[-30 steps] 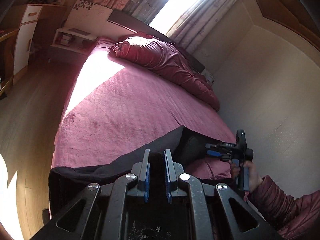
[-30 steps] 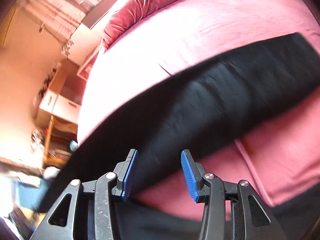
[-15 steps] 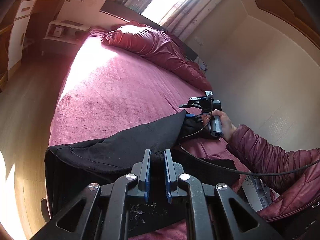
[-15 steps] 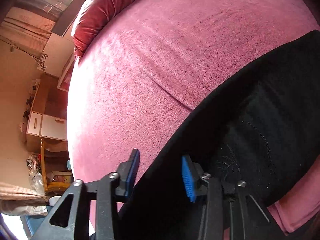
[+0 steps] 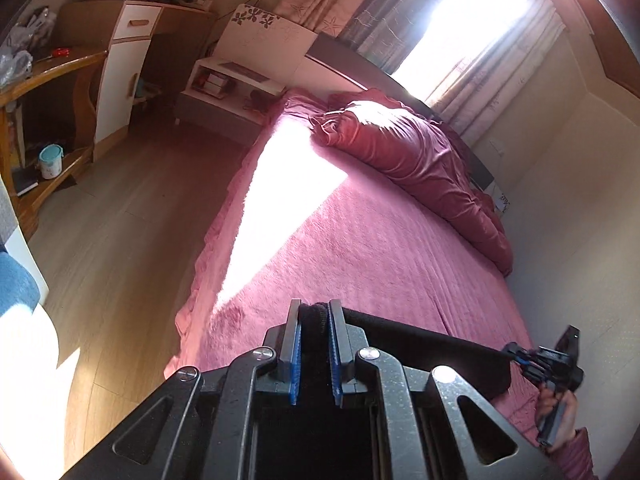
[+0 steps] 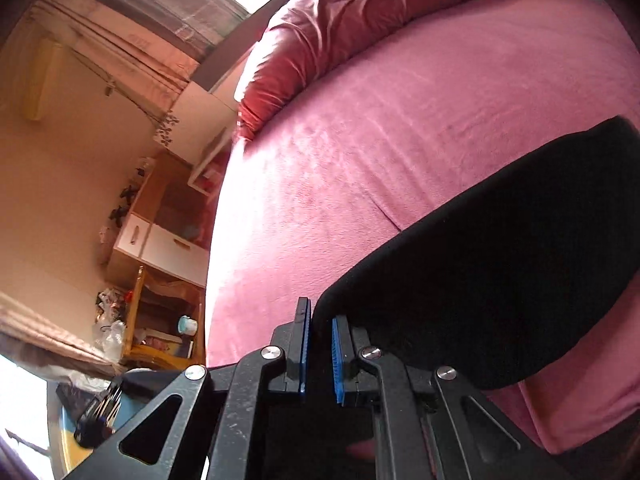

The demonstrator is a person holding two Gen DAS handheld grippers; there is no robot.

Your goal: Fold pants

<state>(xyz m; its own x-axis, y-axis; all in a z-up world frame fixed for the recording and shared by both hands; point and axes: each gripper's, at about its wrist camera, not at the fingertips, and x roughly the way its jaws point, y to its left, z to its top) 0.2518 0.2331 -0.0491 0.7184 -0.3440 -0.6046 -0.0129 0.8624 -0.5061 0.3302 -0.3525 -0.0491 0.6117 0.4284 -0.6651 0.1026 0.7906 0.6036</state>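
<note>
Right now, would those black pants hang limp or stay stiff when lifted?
Probably limp: the black fabric pants sag between the left hand-held gripper and right hand-held gripper. Likely light, since small edge pinches carry them. Probably not slippery; the cloth looks matte.

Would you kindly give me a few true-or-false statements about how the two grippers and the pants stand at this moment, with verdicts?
1. The left gripper is shut on the black pants. True.
2. The right gripper hangs open, away from the pants. False: its jaws are closed on an edge of the black cloth.
3. The pants stretch between the two grippers above the pink bedspread. True.
4. The pants are white. False: they are black.
5. A crumpled red duvet lies at the head of the bed. True.
6. The duvet covers the pants. False: it lies far from them, near the window.
</note>
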